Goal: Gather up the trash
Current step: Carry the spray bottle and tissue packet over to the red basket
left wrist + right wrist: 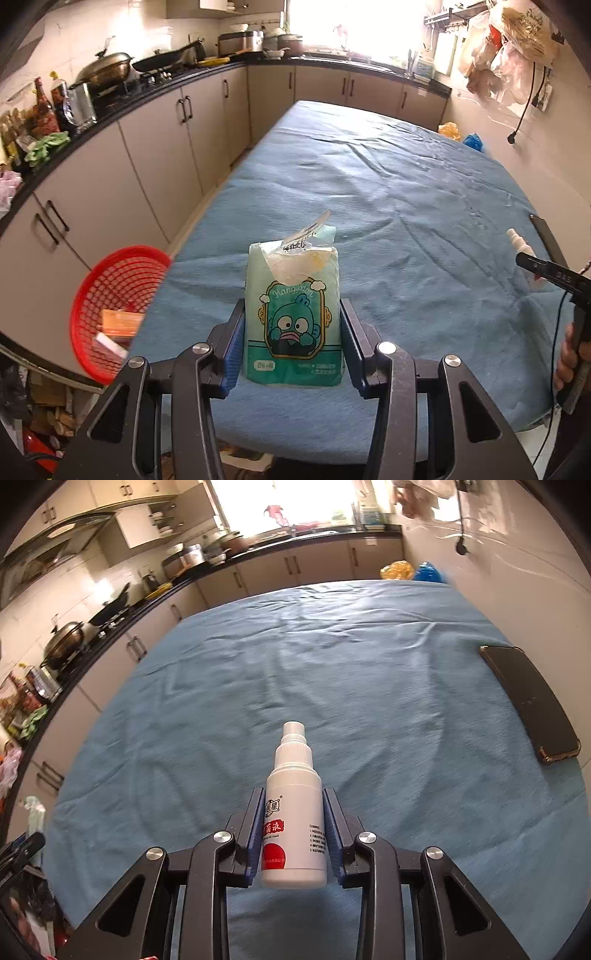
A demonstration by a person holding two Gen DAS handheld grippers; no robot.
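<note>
Left claw (292, 334) gripped a tissue pack (293, 314), right claw (293, 830) clamped a spray bottle (293, 812), both lifted for the red basket (110, 310)

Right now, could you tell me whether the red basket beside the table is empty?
No, the red basket already holds an orange box and another small pack.
</note>
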